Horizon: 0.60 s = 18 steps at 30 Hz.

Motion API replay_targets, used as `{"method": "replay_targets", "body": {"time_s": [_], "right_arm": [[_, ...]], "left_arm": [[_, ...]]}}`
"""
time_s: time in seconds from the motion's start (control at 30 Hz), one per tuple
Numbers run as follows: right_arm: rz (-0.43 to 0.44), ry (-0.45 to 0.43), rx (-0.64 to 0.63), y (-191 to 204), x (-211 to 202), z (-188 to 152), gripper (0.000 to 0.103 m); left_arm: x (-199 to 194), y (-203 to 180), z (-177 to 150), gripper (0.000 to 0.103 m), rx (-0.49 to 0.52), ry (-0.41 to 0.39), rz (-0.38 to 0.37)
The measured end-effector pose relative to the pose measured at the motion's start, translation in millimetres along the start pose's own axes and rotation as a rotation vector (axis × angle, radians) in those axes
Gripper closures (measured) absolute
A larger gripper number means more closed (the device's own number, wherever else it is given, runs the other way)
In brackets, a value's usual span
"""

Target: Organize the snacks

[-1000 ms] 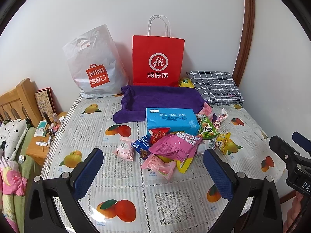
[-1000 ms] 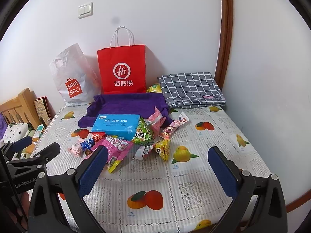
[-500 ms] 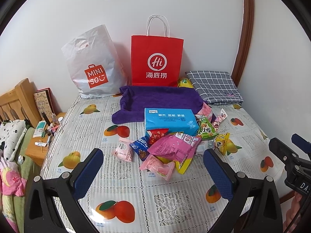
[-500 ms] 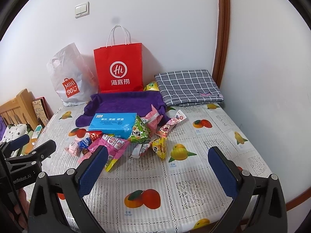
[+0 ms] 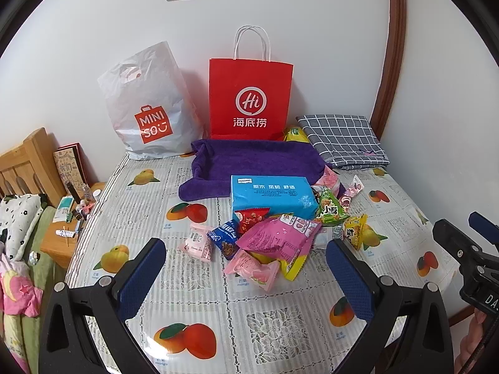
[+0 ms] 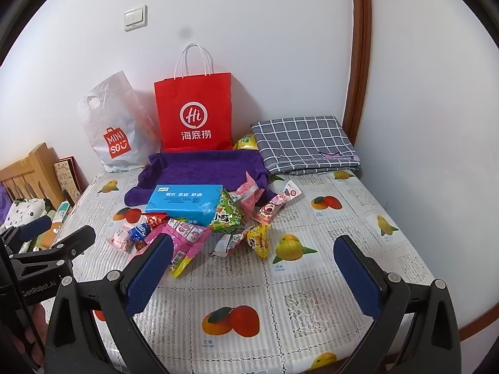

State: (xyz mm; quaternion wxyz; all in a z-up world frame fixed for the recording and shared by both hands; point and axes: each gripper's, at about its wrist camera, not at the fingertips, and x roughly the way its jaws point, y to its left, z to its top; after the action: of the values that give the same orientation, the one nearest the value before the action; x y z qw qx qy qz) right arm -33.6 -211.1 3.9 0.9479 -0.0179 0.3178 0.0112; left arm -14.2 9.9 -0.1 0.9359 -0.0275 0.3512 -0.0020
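On the fruit-print tablecloth [image 5: 149, 218], going from the left, a white plastic Miniso bag [image 5: 149, 106] leans at the wall, with a red paper handled bag [image 5: 251, 93] upright just beside it and a folded grey checked cloth [image 5: 341, 140] at the far right. In front of the red bag lies a rumpled purple towel [image 5: 249, 162], and a blue tissue pack [image 5: 271, 194] rests on its near edge. The snacks sit in a loose heap against that pack: a small pale pink packet [image 5: 199, 244], a dark blue wrapper [image 5: 226, 237], a large pink pouch [image 5: 279, 238], a green triangular packet [image 5: 330, 208] and a yellow packet [image 5: 355, 230]. The left gripper [image 5: 246, 275] hovers spread wide before the heap, gripping nothing. The right gripper [image 6: 252, 272] is likewise wide apart and empty.
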Motion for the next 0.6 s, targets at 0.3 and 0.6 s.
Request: {"method": "replay_targets", "body": {"time_s": [0.3,0.6], "right_arm": [[0.002,0.001,-0.004,1.5,-0.1,2.3,0.001],[0.016,-0.014,-0.01,3.5,3.8,6.3,0.001]], "left_arm": [[1.5,-1.4,0.2,0.0,0.002,-0.007,-0.005],[7.8,-0.4,5.5,0.0,0.01,-0.007,-0.015]]}}
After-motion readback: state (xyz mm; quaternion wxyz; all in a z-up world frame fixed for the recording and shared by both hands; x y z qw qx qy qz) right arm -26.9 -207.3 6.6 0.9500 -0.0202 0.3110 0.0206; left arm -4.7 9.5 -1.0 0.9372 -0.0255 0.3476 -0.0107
